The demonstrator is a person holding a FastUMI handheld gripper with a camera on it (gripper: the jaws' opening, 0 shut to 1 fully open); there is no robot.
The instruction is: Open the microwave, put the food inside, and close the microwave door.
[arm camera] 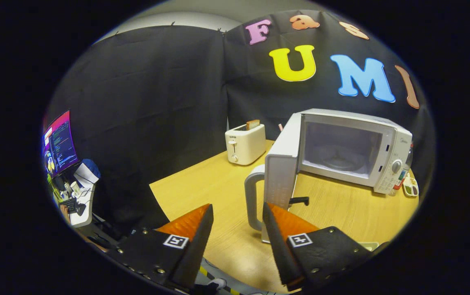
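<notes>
Microwave (351,153) at far right of table (202,192), door (280,176) swung wide. Gripper (237,229) spread, empty, beside door handle (252,200). Opening apparently done; next, fetching food, not identifiable here.

Overall light: even and moderately bright, apparently from overhead.
Desk (218,180): evenly lit wood with a soft sheen and no harsh glare.
Shadows: faint and short beneath the toaster (245,144) and the microwave (351,149).
Microwave cavity: dimmer than the casing; the turntable is hazy.
Screen (59,143): self-lit, saturated, slightly blurred.
Distortion: strong fisheye bending, with straight edges bowed outward toward the rim.
Claw (237,217): fingers spread apart, close to the lens, a little soft.
</notes>
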